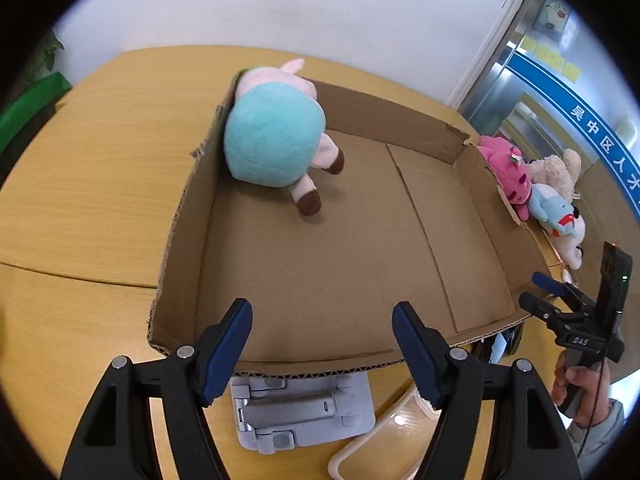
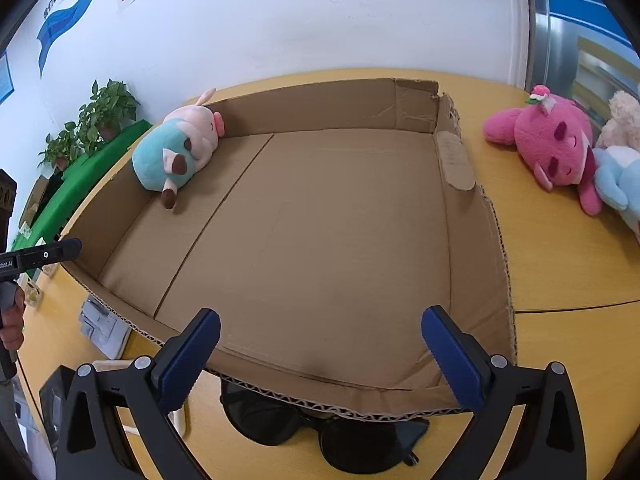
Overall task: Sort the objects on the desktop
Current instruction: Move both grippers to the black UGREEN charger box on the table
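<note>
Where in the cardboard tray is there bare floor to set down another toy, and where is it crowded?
Most of the cardboard tray floor is bare: from the pig plush in its far left corner across to the right wall and near edge. Crowded spots: the pink plush pile outside right, and sunglasses and grey stand along the near edge.

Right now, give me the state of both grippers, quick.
Left gripper: open, holding nothing, above the near edge of the cardboard box.
Right gripper: open, holding nothing.
</note>
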`<action>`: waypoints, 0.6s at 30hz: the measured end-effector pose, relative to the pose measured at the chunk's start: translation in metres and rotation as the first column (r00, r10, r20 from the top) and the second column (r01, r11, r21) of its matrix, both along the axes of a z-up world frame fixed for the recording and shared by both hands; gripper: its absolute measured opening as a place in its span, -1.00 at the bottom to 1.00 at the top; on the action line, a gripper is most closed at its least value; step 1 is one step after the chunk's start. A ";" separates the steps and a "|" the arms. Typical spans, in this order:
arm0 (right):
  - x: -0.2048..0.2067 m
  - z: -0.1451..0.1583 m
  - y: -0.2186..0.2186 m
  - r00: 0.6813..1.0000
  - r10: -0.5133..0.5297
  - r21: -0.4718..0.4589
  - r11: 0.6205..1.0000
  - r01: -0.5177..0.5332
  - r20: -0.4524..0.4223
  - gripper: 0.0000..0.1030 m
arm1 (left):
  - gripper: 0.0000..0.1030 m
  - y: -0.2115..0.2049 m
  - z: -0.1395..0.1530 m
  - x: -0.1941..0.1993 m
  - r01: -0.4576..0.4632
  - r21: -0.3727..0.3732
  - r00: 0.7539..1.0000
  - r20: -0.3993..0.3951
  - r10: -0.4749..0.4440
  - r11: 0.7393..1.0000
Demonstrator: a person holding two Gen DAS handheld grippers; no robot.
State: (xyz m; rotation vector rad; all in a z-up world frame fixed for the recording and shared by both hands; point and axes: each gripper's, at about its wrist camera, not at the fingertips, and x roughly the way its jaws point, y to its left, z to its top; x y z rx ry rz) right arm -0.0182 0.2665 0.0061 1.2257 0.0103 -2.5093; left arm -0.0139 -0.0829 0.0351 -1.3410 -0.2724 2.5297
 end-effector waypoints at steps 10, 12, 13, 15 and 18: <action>0.057 0.074 -0.012 0.962 0.020 0.032 0.999 -0.012 -0.273 0.99 | 0.54 0.059 0.096 0.090 0.003 -0.177 0.867 -0.490 -0.090 0.984; 0.069 0.084 -0.017 0.952 0.016 0.018 1.000 -0.011 -0.307 0.99 | 0.54 0.071 0.105 0.108 -0.008 -0.189 0.828 -0.552 -0.099 0.982; 0.077 0.090 -0.018 0.946 0.012 0.012 1.000 -0.009 -0.323 1.00 | 0.55 0.075 0.107 0.116 -0.017 -0.183 0.814 -0.574 -0.093 0.983; 0.090 0.096 -0.023 0.937 0.005 0.007 1.000 -0.003 -0.349 1.00 | 0.59 0.078 0.108 0.127 -0.052 -0.161 0.802 -0.595 -0.054 0.986; 0.103 0.100 -0.029 0.935 -0.006 0.003 1.000 0.007 -0.354 1.00 | 0.59 0.078 0.105 0.140 -0.082 -0.135 0.809 -0.588 -0.013 0.987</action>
